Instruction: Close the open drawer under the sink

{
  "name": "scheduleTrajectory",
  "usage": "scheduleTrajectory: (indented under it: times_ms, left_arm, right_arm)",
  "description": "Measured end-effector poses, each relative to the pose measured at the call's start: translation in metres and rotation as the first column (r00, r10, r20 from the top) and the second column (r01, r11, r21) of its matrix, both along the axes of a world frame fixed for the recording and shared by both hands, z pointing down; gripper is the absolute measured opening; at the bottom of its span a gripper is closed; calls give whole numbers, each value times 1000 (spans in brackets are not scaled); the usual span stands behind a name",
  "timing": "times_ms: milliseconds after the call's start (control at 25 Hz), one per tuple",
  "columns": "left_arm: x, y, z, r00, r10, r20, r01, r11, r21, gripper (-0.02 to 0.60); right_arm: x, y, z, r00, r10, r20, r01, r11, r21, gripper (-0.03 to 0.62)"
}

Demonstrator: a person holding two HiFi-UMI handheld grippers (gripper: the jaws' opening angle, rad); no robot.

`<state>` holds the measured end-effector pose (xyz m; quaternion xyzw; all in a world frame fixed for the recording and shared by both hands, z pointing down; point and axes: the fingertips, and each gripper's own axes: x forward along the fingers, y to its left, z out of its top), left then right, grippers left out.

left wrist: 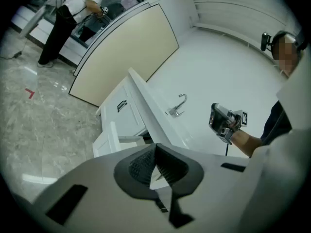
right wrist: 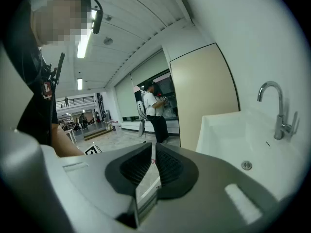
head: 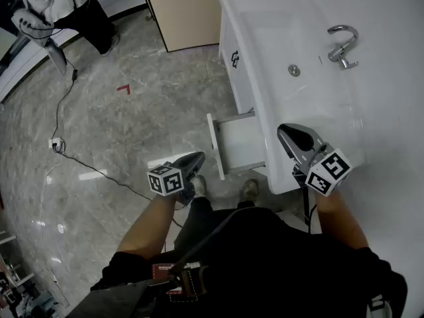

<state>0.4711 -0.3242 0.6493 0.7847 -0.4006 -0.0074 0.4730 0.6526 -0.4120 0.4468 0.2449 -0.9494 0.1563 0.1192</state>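
Judged as the approach step: drawer (head: 235, 141) not yet touched, pulled well out from under the sink (head: 265, 18), white and bare inside. Next, probably: setting the closed tip of the nearer claw flat against the front panel, then pushing straight toward the cabinet until flush, with nothing left in the gap.

Nearest: two bare forearms stretched forward from a dark top. Left claw (head: 197, 158) low over the floor (head: 119, 151), pointing toward the drawer front and tipped a little downward, near the panel but apart from it; pressed fully together, holding nothing. Right claw (head: 286, 132) higher, above the near end of the sink, likewise tipped slightly down; drawn in to a bare slit, also holding nothing, aimed along the basin rather than at the drawer.

Further on: a second drawer front with a dark handle (head: 234, 59), closed. In the basin, drain (head: 293, 70) and, beyond it, chrome tap (head: 341, 45). Out on the floor, a red mark (head: 123, 89). Farthest, a person (head: 66, 8) standing at the far edge of the floor, well apart from the cabinet.
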Motion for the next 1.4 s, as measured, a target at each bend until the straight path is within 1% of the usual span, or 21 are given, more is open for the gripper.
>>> scheduleTrajectory:
  times_ms: [160, 320, 440, 560, 720, 800, 920, 1000, 1080, 1200, 1320, 1400]
  left_arm:
    - [-9, -3, 43, 1000, -22, 12, 22, 998, -53, 0]
    - [-15, 0, 86, 1000, -29, 9, 30, 994, -109, 0]
    - [-16, -3, 120, 999, -42, -25, 37, 988, -150, 0]
    - [-14, -8, 156, 996, -54, -70, 40, 980, -192, 2]
    - [-11, -15, 195, 991, -69, -116, 42, 974, -222, 2]
    - [-13, -23, 210, 989, -70, -127, 40, 974, -222, 2]
    - [-12, -33, 229, 989, -48, -141, 17, 977, -214, 9]
    - [-10, -37, 240, 989, -25, -143, -5, 979, -205, 44]
    - [-5, -37, 251, 989, 11, -146, -40, 979, -197, 75]
    - [4, -36, 262, 982, 79, -171, -110, 978, -178, 121]
    - [9, -38, 265, 971, 132, -198, -162, 977, -141, 146]
    - [10, -42, 265, 966, 154, -209, -181, 977, -116, 147]
  right_arm:
    - [-20, -7, 14, 999, -25, -23, 27, 998, 59, 5]
    - [-42, -13, 33, 998, -50, -28, 52, 996, 78, 6]
    - [-56, -15, 52, 998, -58, -29, 60, 994, 95, 6]
    - [-67, -16, 74, 997, -64, -52, 70, 991, 115, 6]
    - [-77, -18, 97, 997, -62, -54, 68, 992, 110, 6]
    - [-82, -19, 105, 997, -61, -45, 66, 992, 104, 6]
    - [-89, -22, 116, 998, -55, -27, 57, 994, 93, 6]
    - [-91, -23, 125, 998, -52, -18, 54, 995, 82, 5]
    - [-95, -23, 132, 998, -58, -15, 59, 995, 75, 6]
    - [-106, -21, 138, 997, -79, -3, 79, 994, 80, 5]
    - [-112, -19, 144, 995, -99, -17, 100, 989, 106, 6]
    - [-115, -18, 147, 994, -108, -21, 110, 987, 119, 5]
